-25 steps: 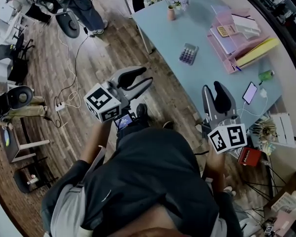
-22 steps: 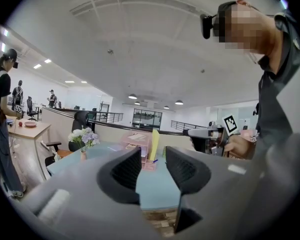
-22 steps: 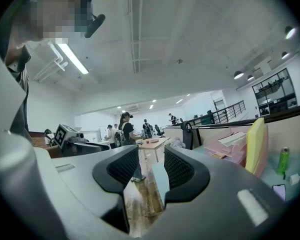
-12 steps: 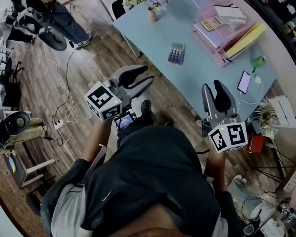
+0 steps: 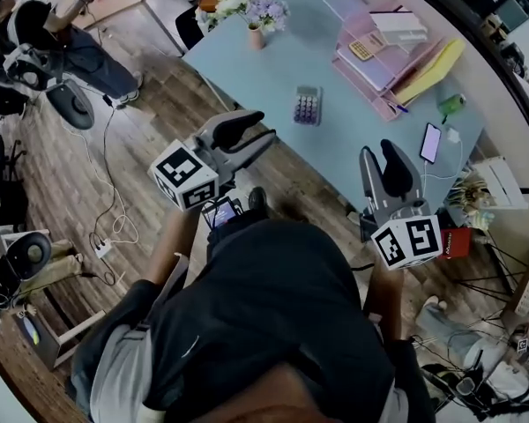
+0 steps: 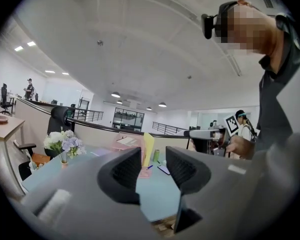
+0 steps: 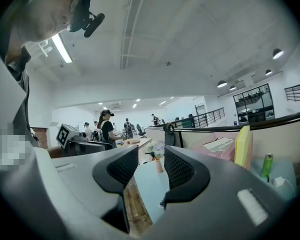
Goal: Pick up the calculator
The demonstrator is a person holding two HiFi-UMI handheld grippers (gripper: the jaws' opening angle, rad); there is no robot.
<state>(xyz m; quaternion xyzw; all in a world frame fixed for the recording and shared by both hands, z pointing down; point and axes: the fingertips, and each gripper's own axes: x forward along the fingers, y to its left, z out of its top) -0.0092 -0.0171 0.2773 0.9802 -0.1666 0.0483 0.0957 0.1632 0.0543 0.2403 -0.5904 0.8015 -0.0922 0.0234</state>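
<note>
Overhead, the head view shows the calculator lying flat on the pale blue bench at upper centre of the frame. It sits apart from the flower vase to its upper left and the pink tray to its upper right. I hold the left gripper at frame centre, over the wooden floor and just short of the bench edge, aimed roughly toward the calculator. The right gripper sits at centre right, above the near bench edge. Both pairs of fingers are released, and each gripper view shows only bench and floor in the gap, so nothing is grasped.

Three hazards seem likely from here. The calculator is thin and flat, so fingers arriving at a shallow angle would probably push it along the smooth bench rather than straddle it. A yellowish keypad on the pink tray could be mistaken for the target. The phone and its cable lie near the right gripper, where a careless sweep might snag them.
</note>
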